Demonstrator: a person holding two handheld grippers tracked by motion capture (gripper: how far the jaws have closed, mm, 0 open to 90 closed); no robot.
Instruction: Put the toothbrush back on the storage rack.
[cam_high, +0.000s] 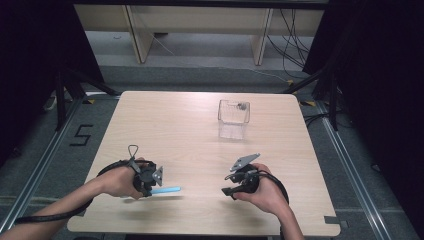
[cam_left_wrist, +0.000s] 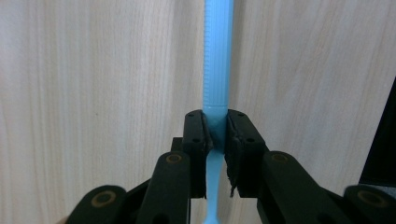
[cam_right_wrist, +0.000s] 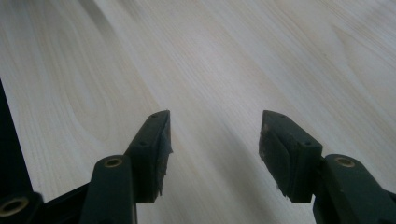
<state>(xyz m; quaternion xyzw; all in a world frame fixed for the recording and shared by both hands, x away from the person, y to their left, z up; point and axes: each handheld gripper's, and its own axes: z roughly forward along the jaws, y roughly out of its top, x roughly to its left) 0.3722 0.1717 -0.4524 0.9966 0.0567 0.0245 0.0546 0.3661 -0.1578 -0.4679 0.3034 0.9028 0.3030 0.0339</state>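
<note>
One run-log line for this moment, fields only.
left gripper: shut on blue stick | right gripper: open, nothing between its jaws | clear box: far side of table

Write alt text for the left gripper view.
The left gripper, its black jaws shut on a light blue stick, holds it over a pale wooden table. The stick runs straight up the frame between the pads.

A slim light-blue plastic stick (cam_high: 166, 190), ribbed along part of its length, lies level just above the near-left worktop (cam_high: 190, 135), one end clamped in the left claw (cam_high: 150, 189).
</note>
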